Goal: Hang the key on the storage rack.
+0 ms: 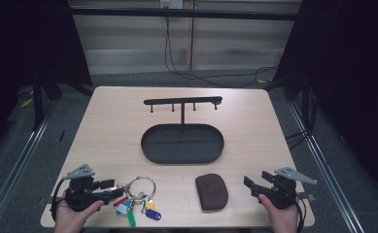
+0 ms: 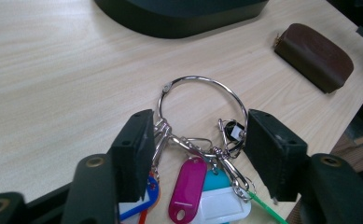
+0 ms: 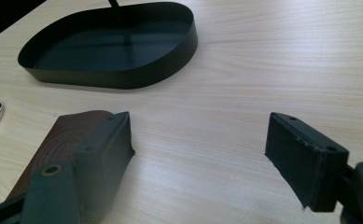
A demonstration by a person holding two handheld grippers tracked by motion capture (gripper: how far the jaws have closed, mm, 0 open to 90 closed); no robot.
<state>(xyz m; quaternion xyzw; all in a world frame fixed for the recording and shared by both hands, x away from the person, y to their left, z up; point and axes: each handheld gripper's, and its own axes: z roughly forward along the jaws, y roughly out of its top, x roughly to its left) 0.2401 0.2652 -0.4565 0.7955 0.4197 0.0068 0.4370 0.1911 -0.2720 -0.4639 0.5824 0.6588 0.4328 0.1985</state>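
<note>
Steel key ring (image 2: pixel 200 95) looks stiff, slippery, its tags floppy, so pinch its rim between your left gripper (image 2: pixel 198 149) fingers, now spread astride it.

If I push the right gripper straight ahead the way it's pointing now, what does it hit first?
Probably bare table: between the open jaws of the right gripper lies only wood. The brown pouch sits beside its left jaw and might be brushed. Further along that line stands the black tray, though depth is hard to judge.
</note>
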